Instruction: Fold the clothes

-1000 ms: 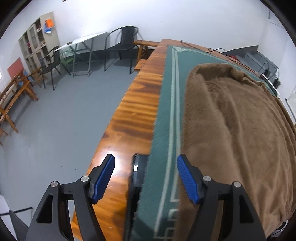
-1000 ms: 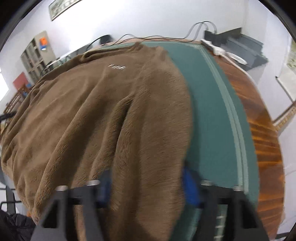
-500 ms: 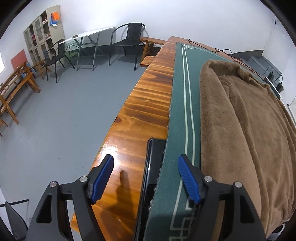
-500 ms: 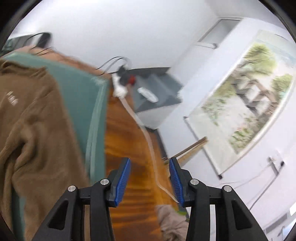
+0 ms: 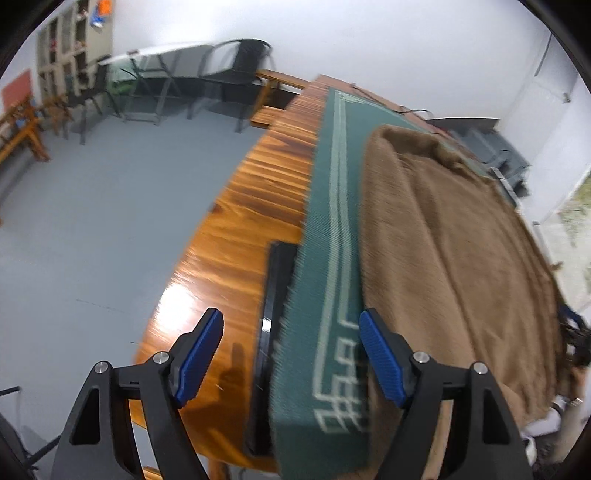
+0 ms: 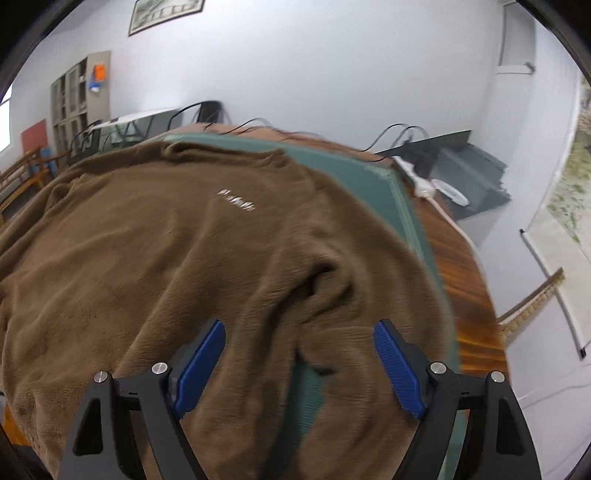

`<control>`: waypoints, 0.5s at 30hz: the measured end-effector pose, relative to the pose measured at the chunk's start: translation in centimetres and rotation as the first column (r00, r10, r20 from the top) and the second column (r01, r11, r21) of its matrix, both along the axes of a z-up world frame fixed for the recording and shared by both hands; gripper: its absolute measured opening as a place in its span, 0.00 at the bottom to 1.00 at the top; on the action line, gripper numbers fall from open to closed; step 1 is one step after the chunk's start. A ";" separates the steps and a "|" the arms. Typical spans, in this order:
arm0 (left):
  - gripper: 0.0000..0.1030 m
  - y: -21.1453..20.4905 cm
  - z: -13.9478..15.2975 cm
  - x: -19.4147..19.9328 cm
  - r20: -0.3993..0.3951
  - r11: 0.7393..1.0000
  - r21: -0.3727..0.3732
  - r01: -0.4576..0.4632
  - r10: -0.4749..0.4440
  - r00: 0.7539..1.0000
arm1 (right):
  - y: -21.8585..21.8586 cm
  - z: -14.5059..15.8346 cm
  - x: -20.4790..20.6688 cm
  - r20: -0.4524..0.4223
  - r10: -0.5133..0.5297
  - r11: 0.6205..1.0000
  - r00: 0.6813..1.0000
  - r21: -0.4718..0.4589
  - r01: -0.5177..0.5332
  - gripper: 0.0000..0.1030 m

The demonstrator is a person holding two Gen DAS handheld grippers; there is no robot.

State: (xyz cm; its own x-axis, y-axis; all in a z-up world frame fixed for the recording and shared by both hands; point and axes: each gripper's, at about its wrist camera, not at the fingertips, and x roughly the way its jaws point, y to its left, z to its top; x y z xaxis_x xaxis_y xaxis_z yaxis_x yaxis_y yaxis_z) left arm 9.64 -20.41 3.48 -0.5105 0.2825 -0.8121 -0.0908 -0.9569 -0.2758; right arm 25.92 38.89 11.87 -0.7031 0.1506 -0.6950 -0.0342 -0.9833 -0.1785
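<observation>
On the green mat [image 5: 332, 236] of the wooden table [image 5: 236, 236] the brown sweater [image 6: 155, 258] lies spread and wrinkled, no neat fold visible, so folding seems left. Left gripper [image 5: 291, 354] and right gripper [image 6: 299, 365] are both wide open, holding nothing. A black flat thing [image 5: 275, 295] lies beside the mat

White walls [image 5: 388, 44], grey floor [image 5: 92, 206]. Long wooden table [image 5: 236, 236] with green patterned mat [image 5: 332, 206]. Black metal chairs [image 5: 236, 70] and light-topped folding table [image 5: 162, 50] by far wall. Beige shelf cabinet [image 6: 79, 96] in corner, red panel [image 6: 34, 138] beside it. Wooden benches [image 5: 22, 125] at left. Framed picture [image 6: 166, 11] high on wall. Landscape scroll [image 6: 576, 173] hanging at right. Cables [image 6: 399, 133] trail over table's far end. Glare patch on wood.
</observation>
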 end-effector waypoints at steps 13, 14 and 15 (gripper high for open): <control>0.77 2.0 1.5 3.8 -0.035 0.970 0.175 0.167 -0.163 0.986 | -1.1 -3.1 -1.4 0.063 0.007 0.997 0.998 -0.077 -0.002 0.82; 0.77 2.6 1.5 3.9 -0.028 0.969 0.162 0.184 -0.182 0.983 | -1.0 -3.1 -1.3 0.064 0.007 0.997 0.998 -0.080 -0.002 0.82; 0.77 3.2 1.5 4.1 -0.020 0.968 0.150 0.201 -0.201 0.979 | -1.0 -3.1 -1.3 0.064 0.007 0.996 0.998 -0.084 -0.002 0.82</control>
